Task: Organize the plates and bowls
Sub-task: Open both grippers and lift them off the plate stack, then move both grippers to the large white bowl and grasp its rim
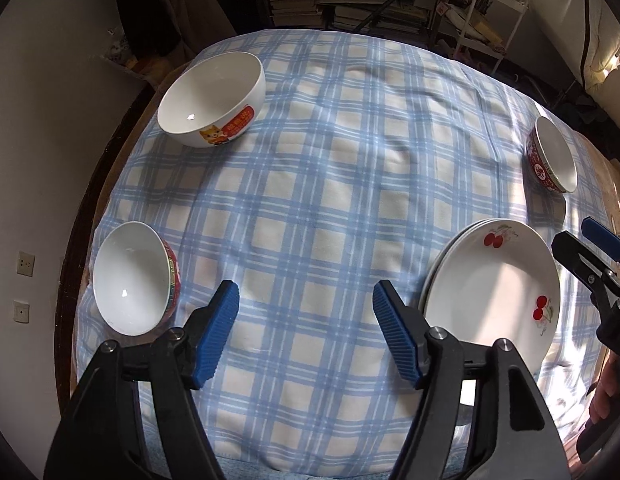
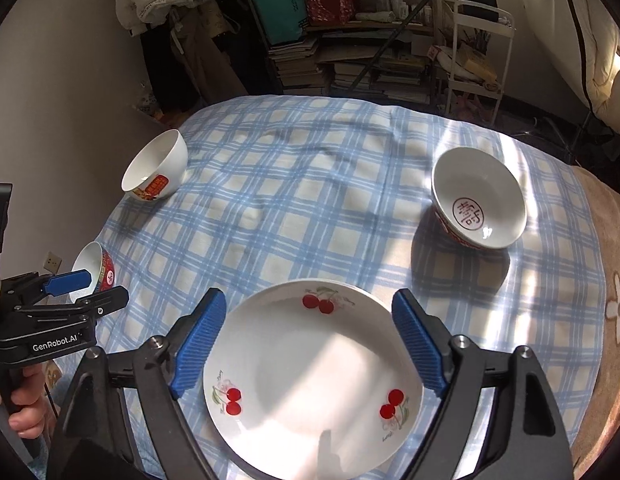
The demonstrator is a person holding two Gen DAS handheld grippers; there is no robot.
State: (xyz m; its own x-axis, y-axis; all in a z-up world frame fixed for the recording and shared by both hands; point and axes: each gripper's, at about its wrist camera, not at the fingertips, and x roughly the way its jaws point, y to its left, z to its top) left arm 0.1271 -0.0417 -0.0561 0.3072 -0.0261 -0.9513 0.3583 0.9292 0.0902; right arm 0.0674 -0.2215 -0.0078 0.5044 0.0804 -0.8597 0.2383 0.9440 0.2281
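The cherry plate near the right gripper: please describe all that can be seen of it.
The cherry plate is white, glossy, apparently ceramic, with three red cherry pairs around its inner rim. It is empty and lies flat, upright, on a second plate whose edge shows beneath it, on the blue checked cloth. The right gripper, jaws open, hovers over it; contact cannot be told.

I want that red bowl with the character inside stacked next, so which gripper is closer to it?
Right. The right gripper hovers over the cherry plates, with the red bowl just beyond on its right. The left gripper sits farther left across the table.
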